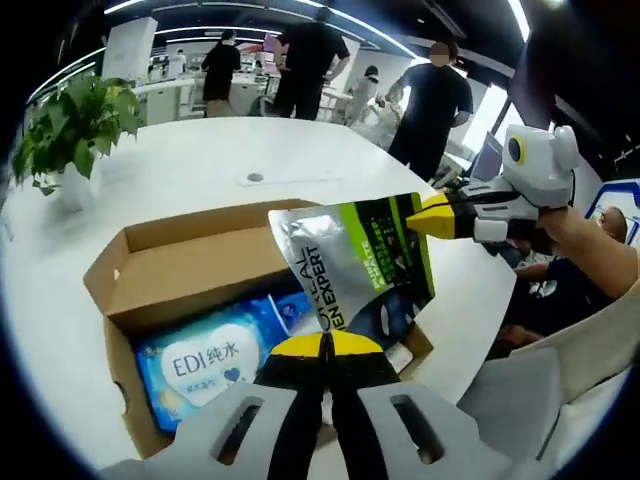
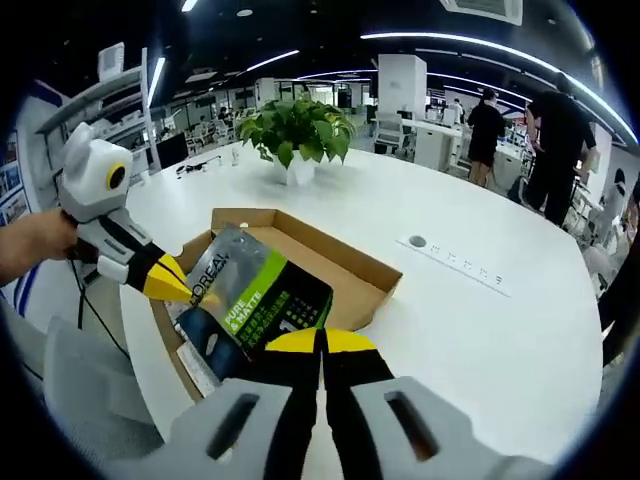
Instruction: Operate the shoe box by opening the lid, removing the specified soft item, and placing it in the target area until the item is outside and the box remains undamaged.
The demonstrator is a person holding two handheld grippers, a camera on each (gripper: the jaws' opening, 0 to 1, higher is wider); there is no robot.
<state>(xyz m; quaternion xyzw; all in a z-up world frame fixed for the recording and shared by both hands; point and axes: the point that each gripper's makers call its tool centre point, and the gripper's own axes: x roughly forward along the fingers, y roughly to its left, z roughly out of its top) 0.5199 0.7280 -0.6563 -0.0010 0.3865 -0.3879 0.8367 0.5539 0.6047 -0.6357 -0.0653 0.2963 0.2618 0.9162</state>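
Note:
An open cardboard shoe box (image 1: 105,290) lies on the white table, with a blue wipes pack (image 1: 205,360) inside it. A silver, black and green soft pouch (image 1: 360,260) hangs above the box. My left gripper (image 1: 325,345) is shut on the pouch's lower edge. My right gripper (image 1: 432,215) comes in from the right and pinches its upper corner. In the right gripper view the pouch (image 2: 255,300) sits over the box (image 2: 340,265), my right gripper (image 2: 320,342) is shut at its near edge, and the left gripper (image 2: 172,283) meets its left side.
A potted plant (image 1: 75,125) (image 2: 295,130) stands beyond the box. The table (image 1: 200,160) has a round cable port (image 2: 417,241). Several people stand at desks behind the table, and a seated person (image 1: 600,230) is close by its edge.

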